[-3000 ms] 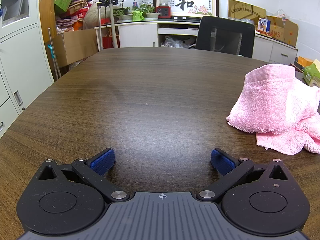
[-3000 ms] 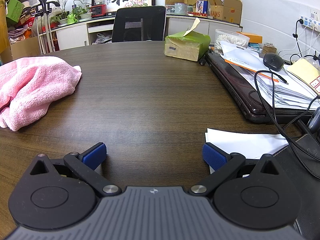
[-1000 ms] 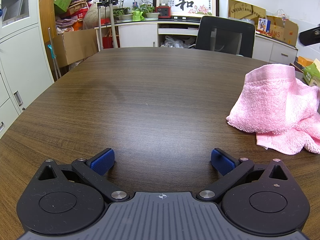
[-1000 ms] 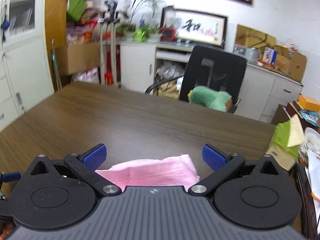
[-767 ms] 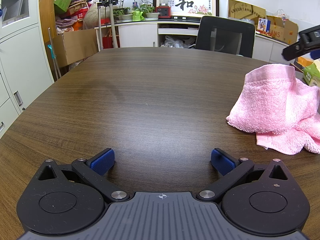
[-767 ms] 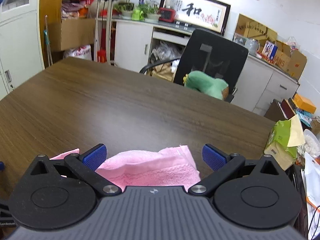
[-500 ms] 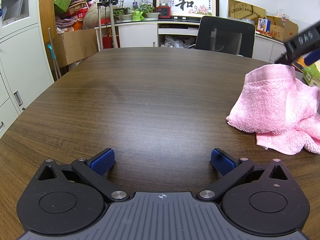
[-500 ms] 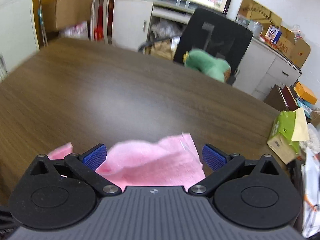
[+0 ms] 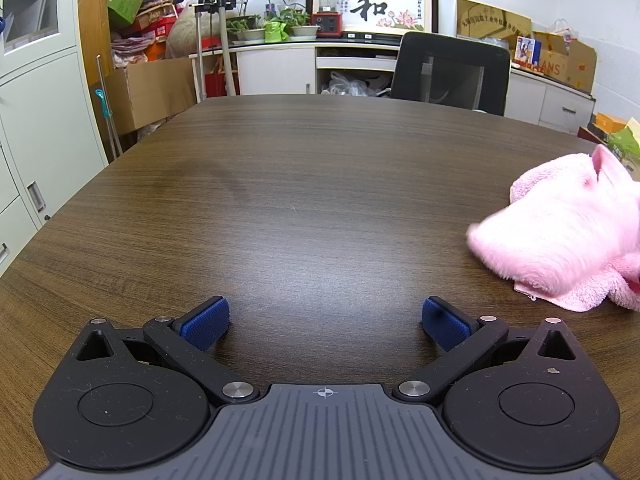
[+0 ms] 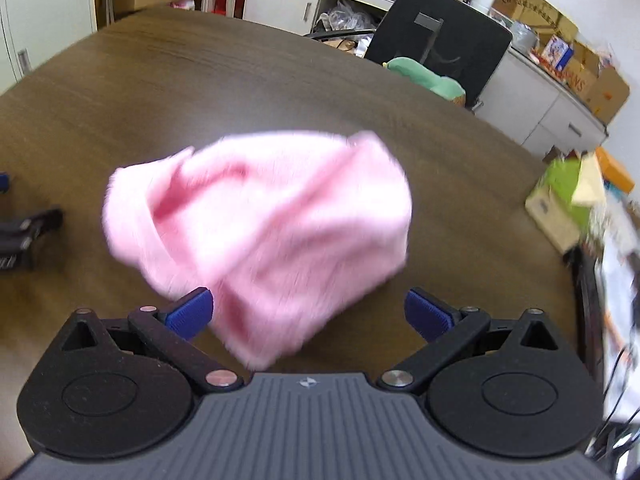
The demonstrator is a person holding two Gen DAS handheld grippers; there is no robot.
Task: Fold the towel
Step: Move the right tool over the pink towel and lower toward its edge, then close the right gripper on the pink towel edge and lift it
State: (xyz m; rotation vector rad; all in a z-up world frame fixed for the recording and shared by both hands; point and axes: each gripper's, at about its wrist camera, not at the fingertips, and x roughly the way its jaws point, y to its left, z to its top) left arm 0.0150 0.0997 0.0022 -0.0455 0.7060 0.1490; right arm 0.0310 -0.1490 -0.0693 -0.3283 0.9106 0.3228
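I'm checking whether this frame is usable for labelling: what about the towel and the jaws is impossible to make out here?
- Left wrist view: the pink towel is cut off by the right edge.
- Right wrist view: motion blur hides its folds and edges; the right gripper body hides its near end.
- Whether the open jaws touch it: unclear.

Towel [image 10: 272,216] pink; table [image 9: 304,184] dark brown woodgrain; gripper pads [image 9: 205,323] blue, ribbed.
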